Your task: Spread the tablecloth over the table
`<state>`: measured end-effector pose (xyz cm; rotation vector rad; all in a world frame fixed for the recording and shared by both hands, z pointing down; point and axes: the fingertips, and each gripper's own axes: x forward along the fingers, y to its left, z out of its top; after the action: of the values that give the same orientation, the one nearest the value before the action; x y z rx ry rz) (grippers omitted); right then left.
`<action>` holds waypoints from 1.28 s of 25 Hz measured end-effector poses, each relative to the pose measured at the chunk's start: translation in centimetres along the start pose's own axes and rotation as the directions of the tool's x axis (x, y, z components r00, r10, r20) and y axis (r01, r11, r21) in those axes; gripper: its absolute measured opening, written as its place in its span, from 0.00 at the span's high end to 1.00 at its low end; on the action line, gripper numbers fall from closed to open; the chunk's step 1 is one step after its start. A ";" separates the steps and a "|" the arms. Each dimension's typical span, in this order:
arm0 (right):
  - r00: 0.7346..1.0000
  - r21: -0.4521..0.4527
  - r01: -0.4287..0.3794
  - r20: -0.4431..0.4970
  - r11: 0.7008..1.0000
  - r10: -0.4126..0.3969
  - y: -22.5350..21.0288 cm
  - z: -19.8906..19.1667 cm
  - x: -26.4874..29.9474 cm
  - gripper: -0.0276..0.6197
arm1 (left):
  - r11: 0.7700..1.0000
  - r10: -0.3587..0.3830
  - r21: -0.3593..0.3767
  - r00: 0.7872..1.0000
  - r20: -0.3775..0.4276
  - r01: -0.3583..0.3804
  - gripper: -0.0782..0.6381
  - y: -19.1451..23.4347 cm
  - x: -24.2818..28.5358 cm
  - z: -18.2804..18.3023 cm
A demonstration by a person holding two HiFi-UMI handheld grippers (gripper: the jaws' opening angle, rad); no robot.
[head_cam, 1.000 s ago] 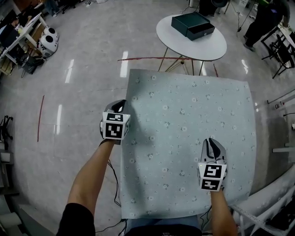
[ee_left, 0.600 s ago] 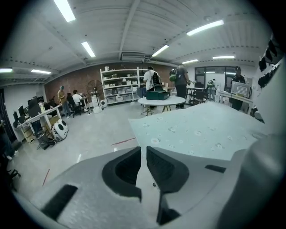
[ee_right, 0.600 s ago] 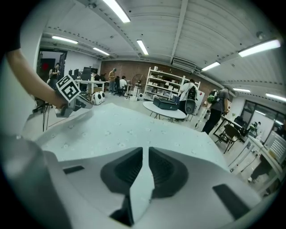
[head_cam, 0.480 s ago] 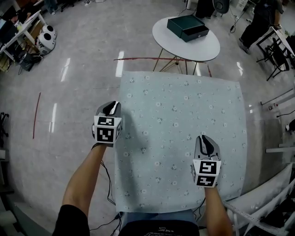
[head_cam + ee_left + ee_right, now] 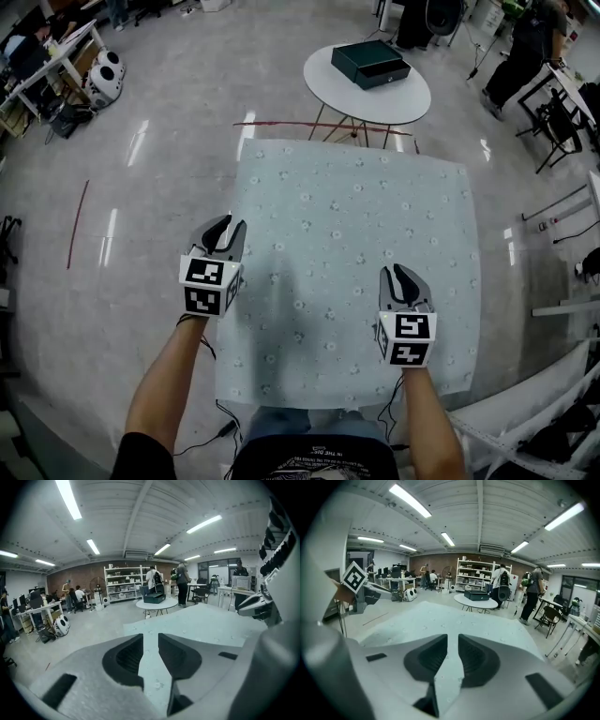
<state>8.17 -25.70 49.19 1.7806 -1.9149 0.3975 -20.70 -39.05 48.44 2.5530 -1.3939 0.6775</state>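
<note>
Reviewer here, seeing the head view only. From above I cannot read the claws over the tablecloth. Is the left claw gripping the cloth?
Observer: No. In the left gripper view the left claw has its jaws apart, just opened further, with nothing pinched; only the flat tablecloth shows through the gap.
Operator: And the right one?
Observer: In the right gripper view the right claw stands narrowly apart, also just opening, and empty; the cloth lies below it.
Operator: Anything beyond the cloth that I miss?
Observer: A shelving unit against a brick wall, behind the round table.
</note>
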 end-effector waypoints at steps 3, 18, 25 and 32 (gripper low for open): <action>0.999 0.007 -0.033 0.018 0.999 0.033 -0.7 -0.5 -1.9 0.83 | 1.000 0.012 -0.011 1.000 0.018 -0.012 0.72 -2.7 -2.7 0.5; 0.991 0.035 -0.132 0.033 0.991 0.131 -7.0 -9.2 -14.7 0.71 | 0.995 0.085 -0.062 0.996 0.014 -0.084 0.63 -17.6 -14.2 -2.1; 0.992 0.065 -0.128 0.007 0.990 0.128 -10.7 -14.6 -19.8 0.67 | 0.992 0.094 -0.082 0.995 -0.022 -0.095 0.59 -24.0 -17.7 -5.0; 0.995 0.104 -0.086 -0.049 0.991 0.091 -14.4 -20.9 -23.3 0.64 | 0.991 0.084 -0.100 0.995 -0.049 -0.088 0.57 -29.3 -19.7 -8.0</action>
<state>26.30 3.40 52.53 1.7340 -1.9722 0.5787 -8.08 -5.10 48.84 2.3974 -1.4908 0.6553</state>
